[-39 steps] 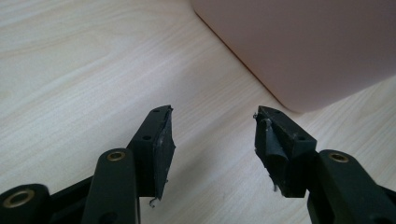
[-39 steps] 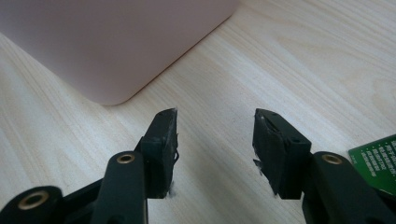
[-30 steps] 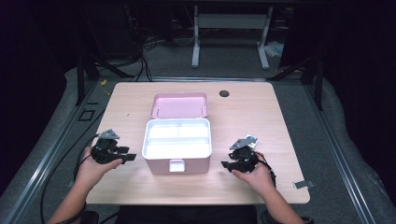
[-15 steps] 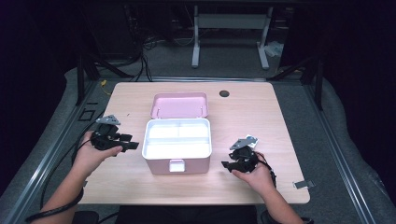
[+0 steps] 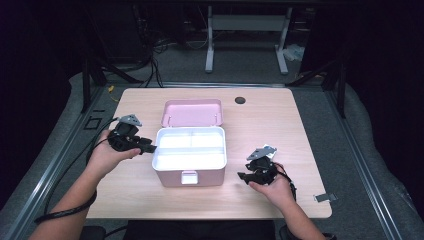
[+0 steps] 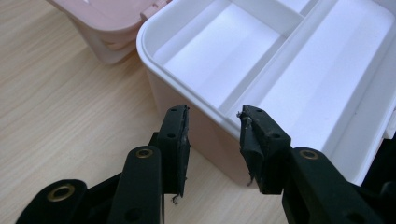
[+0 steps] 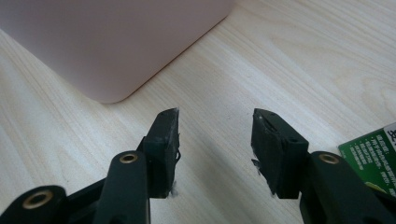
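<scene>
The pink storage box point(image 5: 190, 165) stands open in the middle of the wooden worktop point(image 5: 280, 115), between the two grippers. Its lid point(image 5: 192, 112) is folded back on the far side, and a white tray point(image 6: 289, 79) with dividers sits inside the box.

The left gripper point(image 5: 149, 148) is at the left wall of the box, with its tips just at the rim of the white tray. In the left gripper view point(image 6: 212, 140) the rim of the box lies between the two jaws: one jaw is outside the pink wall and the other is above the inside of the tray. The jaws have just been closing, but a gap is visible on both sides of the rim, so the pads do not press on it and the jaws stand apart. From this gripper, the lid is further ahead and to the left.

The right gripper point(image 5: 242, 176) rests low over the worktop, near the front right corner of the box but not touching it. In the right gripper view point(image 7: 215, 135) its jaws are spread apart with only bare wood between them. The rounded pink corner of the box is ahead and to the left of these jaws, a little apart. A green label point(image 7: 373, 151) appears at the right edge of this view, beside the right jaw.
</scene>
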Tool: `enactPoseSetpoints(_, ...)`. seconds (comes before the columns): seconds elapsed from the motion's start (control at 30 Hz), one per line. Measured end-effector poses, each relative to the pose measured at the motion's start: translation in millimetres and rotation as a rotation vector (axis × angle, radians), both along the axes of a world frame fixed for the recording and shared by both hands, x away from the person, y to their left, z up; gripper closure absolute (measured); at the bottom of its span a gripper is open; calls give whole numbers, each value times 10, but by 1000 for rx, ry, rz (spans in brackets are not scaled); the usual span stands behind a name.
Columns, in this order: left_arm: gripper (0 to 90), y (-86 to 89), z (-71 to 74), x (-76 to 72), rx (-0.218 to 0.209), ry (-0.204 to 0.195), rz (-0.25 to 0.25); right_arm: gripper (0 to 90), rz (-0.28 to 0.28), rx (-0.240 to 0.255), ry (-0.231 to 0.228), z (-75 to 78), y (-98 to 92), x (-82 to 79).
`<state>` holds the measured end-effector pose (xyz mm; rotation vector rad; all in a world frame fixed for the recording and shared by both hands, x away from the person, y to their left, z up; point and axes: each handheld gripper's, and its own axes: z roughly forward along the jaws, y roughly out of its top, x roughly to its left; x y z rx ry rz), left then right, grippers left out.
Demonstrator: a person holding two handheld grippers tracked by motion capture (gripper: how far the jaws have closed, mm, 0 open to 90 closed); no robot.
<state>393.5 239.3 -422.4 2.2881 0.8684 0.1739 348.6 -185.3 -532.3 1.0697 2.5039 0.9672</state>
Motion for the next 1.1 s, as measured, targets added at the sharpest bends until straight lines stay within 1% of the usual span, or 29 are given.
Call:
enactPoseSetpoints(0.1, 635, -46, 35, 20, 5, -1, -10, 512, 2, 5, 1, 1, -2, 0)
enactPoseSetpoints(0.27, 663, -139, 111, 49, 30, -9, -62, 512, 2, 3, 0, 0, 0, 0)
enactPoseSetpoints(0.4, 703, -218, 146, 78, 43, -11, -87, 512, 0, 7, 0, 2, -4, 1)
enactPoseSetpoints(0.63, 723, -409, 165, 119, 77, -9, -142, 512, -1, 9, 1, 1, -8, 3)
enactPoseSetpoints(0.77, 732, -495, 165, 130, 85, -2, -167, 512, -1, 13, 3, 1, -11, 3)
enactPoseSetpoints(0.9, 742, -595, 148, 150, 92, 6, -194, 511, 2, 15, 3, 0, -9, 3)
enactPoseSetpoints(0.97, 746, -660, 133, 157, 96, 9, -218, 511, -2, 14, 0, 4, -8, 1)
enactPoseSetpoints(1.03, 753, -729, 118, 162, 113, 12, -237, 511, -1, 13, -1, 6, -11, 1)
enactPoseSetpoints(1.07, 758, -729, 118, 162, 113, 12, -237, 511, -1, 13, -1, 6, -11, 1)
enactPoseSetpoints(1.1, 762, -761, 114, 170, 118, 13, -248, 511, -2, 12, -2, 5, -16, 4)
